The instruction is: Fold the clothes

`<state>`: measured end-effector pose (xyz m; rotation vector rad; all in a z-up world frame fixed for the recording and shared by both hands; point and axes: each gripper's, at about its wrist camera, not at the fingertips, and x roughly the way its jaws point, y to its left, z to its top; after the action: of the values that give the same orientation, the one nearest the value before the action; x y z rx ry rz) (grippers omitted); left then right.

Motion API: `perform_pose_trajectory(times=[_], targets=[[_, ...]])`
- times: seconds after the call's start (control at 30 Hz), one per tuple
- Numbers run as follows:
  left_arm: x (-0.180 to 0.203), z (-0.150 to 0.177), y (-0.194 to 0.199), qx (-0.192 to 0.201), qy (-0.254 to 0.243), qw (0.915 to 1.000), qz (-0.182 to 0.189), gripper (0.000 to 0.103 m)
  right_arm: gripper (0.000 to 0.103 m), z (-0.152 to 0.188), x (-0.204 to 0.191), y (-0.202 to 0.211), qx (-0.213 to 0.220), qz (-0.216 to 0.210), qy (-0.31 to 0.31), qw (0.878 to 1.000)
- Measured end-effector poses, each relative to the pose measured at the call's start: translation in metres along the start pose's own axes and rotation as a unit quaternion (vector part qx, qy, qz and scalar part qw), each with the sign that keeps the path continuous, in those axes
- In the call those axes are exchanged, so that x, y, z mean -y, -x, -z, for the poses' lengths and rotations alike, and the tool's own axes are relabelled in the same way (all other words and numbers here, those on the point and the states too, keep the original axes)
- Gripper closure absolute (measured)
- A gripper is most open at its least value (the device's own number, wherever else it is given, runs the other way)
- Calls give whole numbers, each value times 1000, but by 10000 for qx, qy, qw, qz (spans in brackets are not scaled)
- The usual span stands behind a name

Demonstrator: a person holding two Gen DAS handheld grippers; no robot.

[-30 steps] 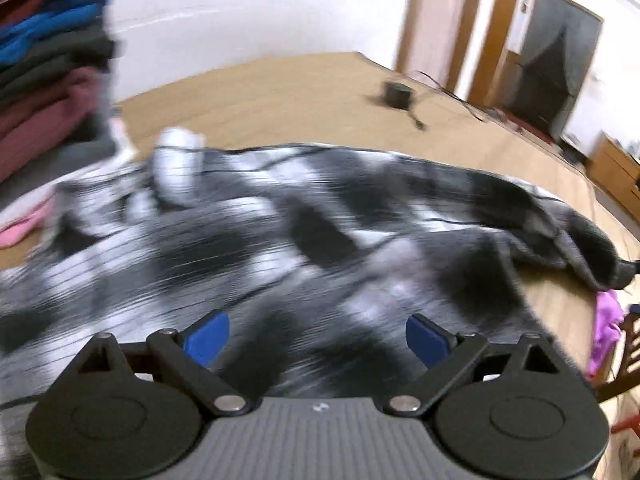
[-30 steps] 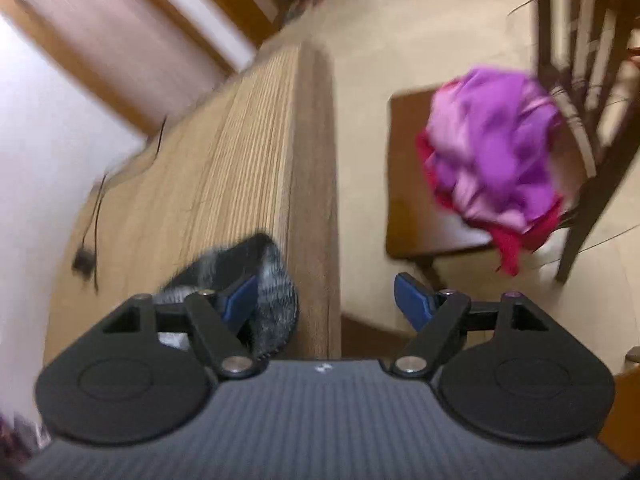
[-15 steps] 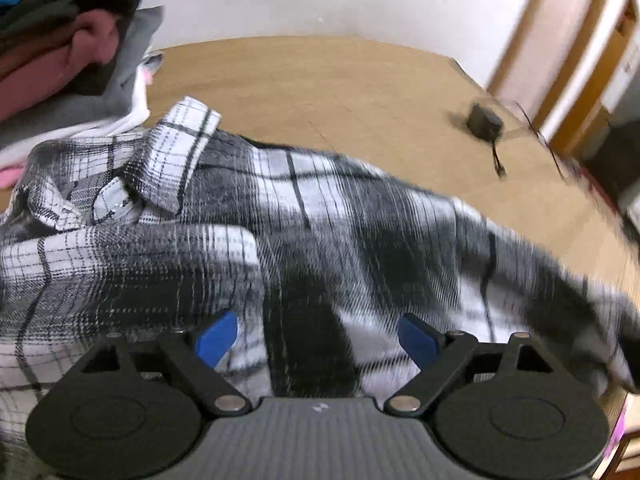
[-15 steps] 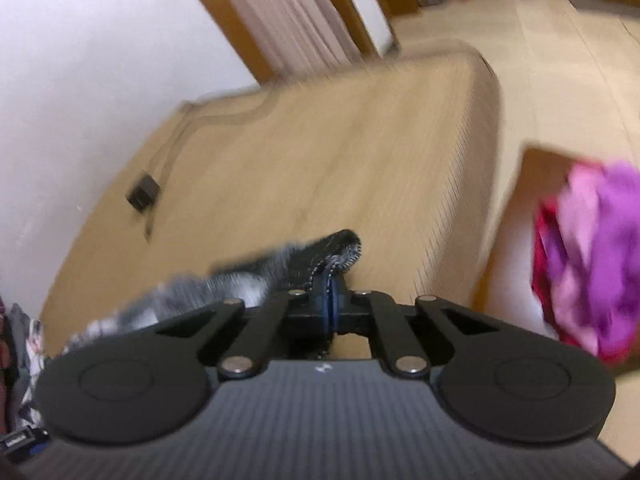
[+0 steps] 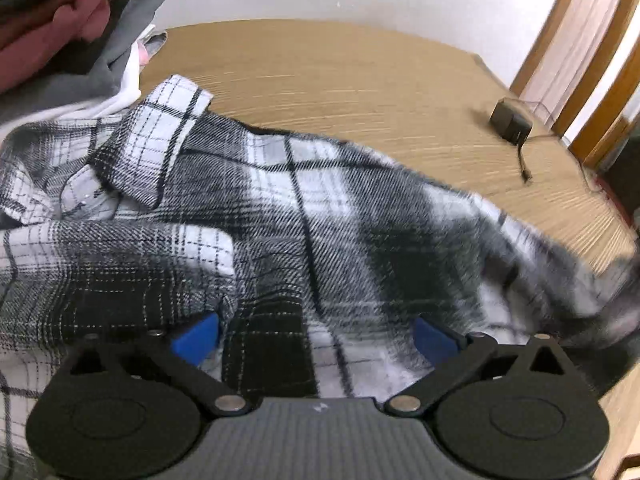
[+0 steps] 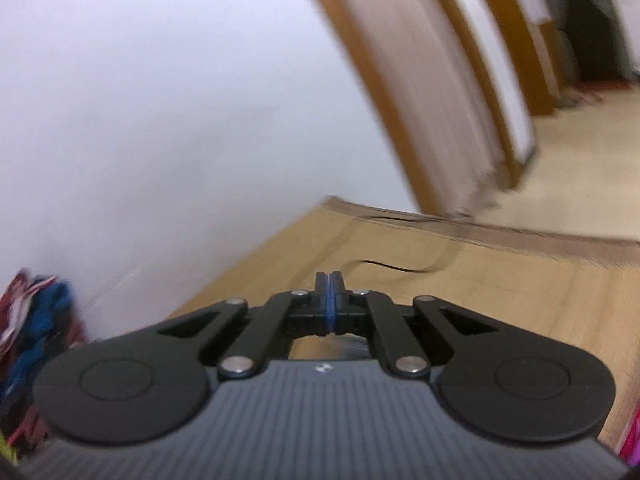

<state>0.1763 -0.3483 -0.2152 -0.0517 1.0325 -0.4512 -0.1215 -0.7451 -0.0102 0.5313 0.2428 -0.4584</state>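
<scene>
A black-and-white plaid shirt [image 5: 304,216] lies spread across the wooden worktop [image 5: 360,76], collar toward the stack of folded clothes [image 5: 60,28] at the far left, laid flat so its sides can be turned in. The left tool [image 5: 314,334] hovers low over the near hem, its blue pads spreading wide with cloth beneath but nothing pinched, apparently lining up a hold. The right tool [image 6: 330,304] is clenched tight and aimed across the bare worktop toward the wall; whether it pinches cloth cannot be told from its own view. A small black adapter [image 5: 511,119] with its cord sits well clear.
</scene>
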Motion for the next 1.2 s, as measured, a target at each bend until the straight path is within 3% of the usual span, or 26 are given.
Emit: perform_pose_trajectory(times=[0.07, 0.13, 0.2, 0.23, 0.27, 0.4, 0.5, 0.6, 0.67, 0.73, 0.83, 0.87, 0.9, 0.93, 0.97, 1.0, 1.13, 1.2], targets=[[-8, 1, 8, 92, 231, 9994, 234, 5, 99, 7, -18, -3, -203, 77, 436, 9988], [-24, 6, 23, 81, 517, 9975, 481, 11, 96, 19, -14, -4, -371, 459, 554, 9967], [-46, 16, 47, 125, 850, 9946, 589, 11, 67, 35, 10, -5, -598, 1101, 210, 9919], [-58, 22, 60, 172, 1030, 9926, 619, 10, 35, 44, 29, -5, -721, 1410, -178, 9872], [-70, 28, 72, 215, 1207, 9904, 633, 10, 16, 53, 47, -4, -832, 1586, -579, 9821], [-116, 57, 108, 348, 1819, 9815, 493, 10, 17, 91, 104, 10, -1153, 1831, -1999, 9556], [-137, 71, 119, 299, 2100, 9770, 208, 10, 17, 108, 107, 19, -1025, 1724, -2338, 9514], [-137, 74, 117, 178, 2271, 9733, 282, 9, 17, 106, 106, -3, -1077, 1723, -2114, 9561], [-114, 67, 107, 63, 1903, 9807, 445, 10, 27, 102, 103, -18, -1079, 1835, -1914, 9582], [-81, 58, 97, 3, 1208, 9909, 596, 10, 26, 89, 96, -30, -1058, 2105, -1533, 9597], [-16, 44, 84, 5, 21, 9970, 778, 9, 25, 60, 90, -26, -795, 1608, -697, 9813], [4, 43, 83, -16, -253, 9959, 872, 9, 25, 52, 100, -36, -1229, 1330, -799, 9802], [19, 41, 79, -83, -382, 9943, 996, 9, 27, 45, 112, -48, -1773, 1036, -996, 9736], [33, 40, 75, -151, -502, 9924, 1114, 9, 27, 42, 132, -68, -2601, 837, -1563, 9492], [42, 38, 70, -239, -521, 9913, 1188, 9, 26, 44, 146, -82, -3125, 785, -2019, 9249], [50, 36, 64, -327, -541, 9900, 1261, 9, 26, 44, 154, -89, -3321, 725, -2207, 9142], [74, 26, 42, -407, -685, 9881, 1313, 9, 28, 46, 160, -97, -3349, 533, -2463, 9079], [82, 21, 29, -405, -842, 9883, 1209, 9, 31, 47, 156, -96, -3298, 732, -2381, 9106]])
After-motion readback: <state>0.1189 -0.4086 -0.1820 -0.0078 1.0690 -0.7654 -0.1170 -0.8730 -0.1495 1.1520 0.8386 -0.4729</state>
